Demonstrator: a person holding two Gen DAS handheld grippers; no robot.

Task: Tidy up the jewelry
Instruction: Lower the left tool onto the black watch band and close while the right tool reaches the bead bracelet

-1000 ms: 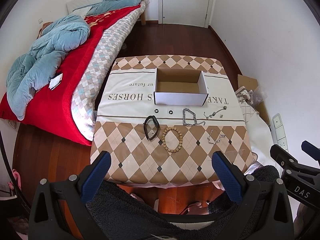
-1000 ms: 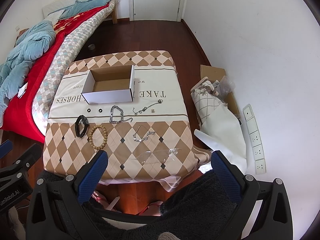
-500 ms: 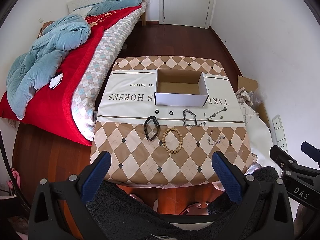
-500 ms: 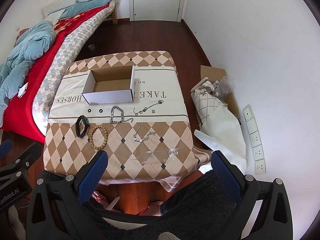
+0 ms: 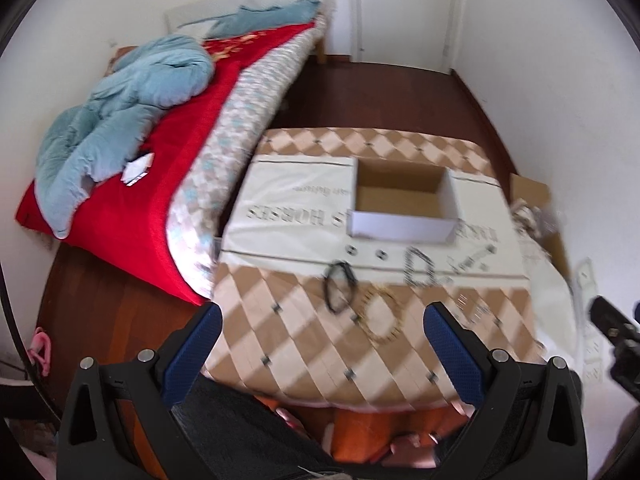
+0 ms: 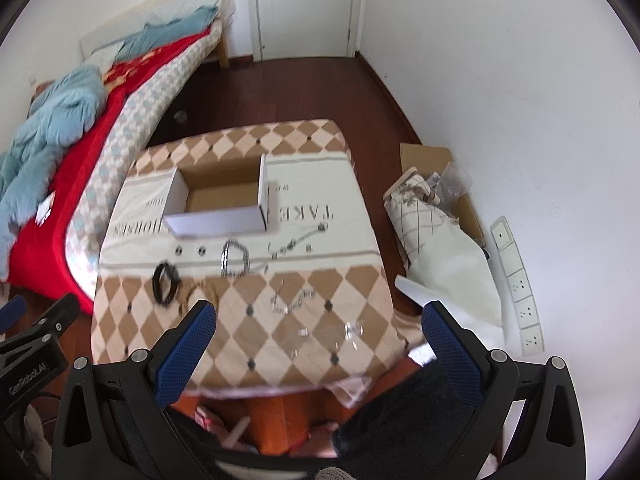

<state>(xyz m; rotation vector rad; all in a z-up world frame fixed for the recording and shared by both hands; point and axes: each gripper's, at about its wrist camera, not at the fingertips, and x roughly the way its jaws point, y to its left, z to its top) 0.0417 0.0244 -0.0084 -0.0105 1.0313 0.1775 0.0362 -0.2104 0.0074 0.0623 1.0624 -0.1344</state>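
A small table with a checked cloth bears an open white cardboard box, empty inside. In front of it lie two small dark rings, a black bangle, a wooden bead bracelet, a silver chain and thin silver pieces. My left gripper is open above the table's near edge. My right gripper is open above the near right part, over a clear plastic bag.
A bed with a red cover and blue quilt stands left of the table. A white door is at the back. Cardboard, a patterned bag and a power strip lie on the floor to the right by the wall.
Both grippers have moved forward and down toward the table, which now looks larger and blurred. Both stay open. The jewelry has not moved.
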